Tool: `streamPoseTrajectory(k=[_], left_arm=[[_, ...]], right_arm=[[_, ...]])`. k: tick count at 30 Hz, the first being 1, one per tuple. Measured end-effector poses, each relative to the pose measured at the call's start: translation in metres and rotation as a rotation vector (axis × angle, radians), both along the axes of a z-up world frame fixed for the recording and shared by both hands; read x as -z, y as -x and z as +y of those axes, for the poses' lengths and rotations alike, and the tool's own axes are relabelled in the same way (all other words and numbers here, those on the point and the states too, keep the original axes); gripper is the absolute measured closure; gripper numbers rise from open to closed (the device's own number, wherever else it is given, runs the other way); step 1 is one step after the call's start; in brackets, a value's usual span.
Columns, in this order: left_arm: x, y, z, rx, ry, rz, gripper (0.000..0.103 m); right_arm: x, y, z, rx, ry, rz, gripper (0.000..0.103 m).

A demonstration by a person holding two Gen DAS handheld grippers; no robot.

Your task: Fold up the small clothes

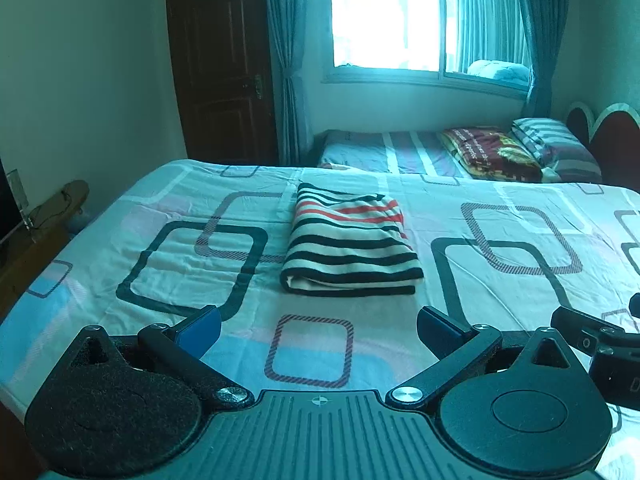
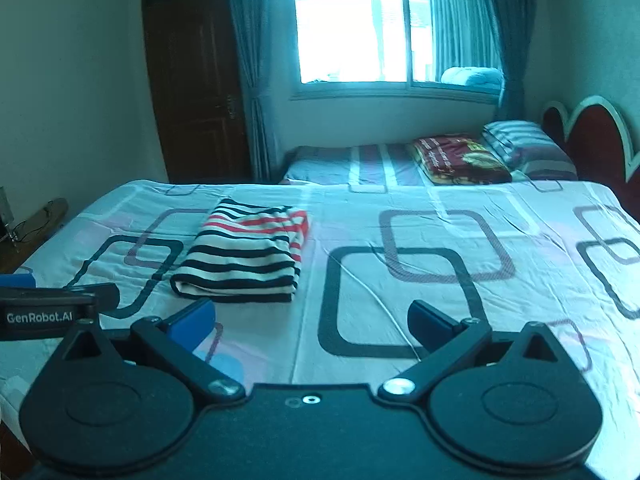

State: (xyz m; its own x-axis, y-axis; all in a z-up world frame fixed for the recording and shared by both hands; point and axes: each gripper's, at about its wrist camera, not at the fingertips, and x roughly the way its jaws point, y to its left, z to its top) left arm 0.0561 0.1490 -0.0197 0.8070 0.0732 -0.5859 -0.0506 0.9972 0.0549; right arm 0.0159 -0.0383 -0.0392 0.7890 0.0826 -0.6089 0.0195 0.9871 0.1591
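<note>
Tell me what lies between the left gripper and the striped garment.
Only bare bedsheet separates the left gripper from the striped garment, in the left wrist view.

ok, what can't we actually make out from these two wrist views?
- Striped garment: inner layers hidden by its own folds in both views; garment type unclear.
- Right gripper: in the left wrist view, cut off by the right edge.
- Outside the window: blown out by glare.
- Bed: near edge hidden behind the left gripper.
</note>
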Motion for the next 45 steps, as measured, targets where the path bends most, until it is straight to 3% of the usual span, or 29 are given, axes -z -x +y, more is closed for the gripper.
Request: streamPoseTrajectory(k=[11,45], left_arm=[[-0.012,0.030,-0.003,0.029,0.062,0.004,0.000],[-0.018,0.043,0.004,-0.007,0.071,-0.013,0.000]], right_arm=[[-0.012,0.027,-0.007,0.051,0.023,-0.053,0.001],[-0.015,0.037,0.000,0.036,0.028,-0.068,0.001]])
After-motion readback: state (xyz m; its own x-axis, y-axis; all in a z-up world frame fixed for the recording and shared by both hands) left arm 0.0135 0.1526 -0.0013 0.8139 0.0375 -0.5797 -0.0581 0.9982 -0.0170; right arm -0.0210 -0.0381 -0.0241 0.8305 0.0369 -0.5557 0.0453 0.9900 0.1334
